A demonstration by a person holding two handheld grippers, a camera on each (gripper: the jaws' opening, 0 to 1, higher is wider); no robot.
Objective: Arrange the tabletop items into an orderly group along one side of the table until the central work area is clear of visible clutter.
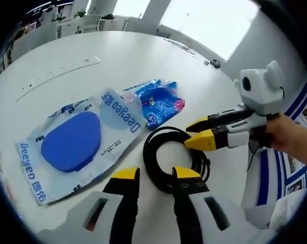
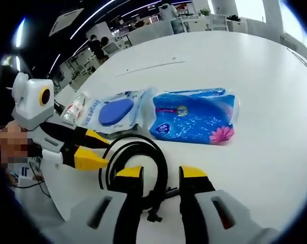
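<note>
Black cable coil (image 1: pixel 169 161): low centre, on white worktop (image 1: pixel 117 61). Left tool (image 1: pixel 157 175): parted, astride the coil. Right tool (image 2: pixel 162 174): likewise. Wipes pack (image 1: pixel 74 142), blue tissue pack (image 1: pixel 158 101): upper left.

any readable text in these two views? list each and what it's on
"Deeyeo", with Chinese characters beside it: wet-wipes pack, printed near both ends, upside down in the left gripper view.
Small print on the wipes pack: too small to read.
Round label on the blue tissue pack: blurred, unreadable.

White table (image 1: pixel 143 61) — wipes (image 1: pixel 77 142), tissues (image 1: pixel 161 101), cable (image 1: pixel 171 157)
</note>
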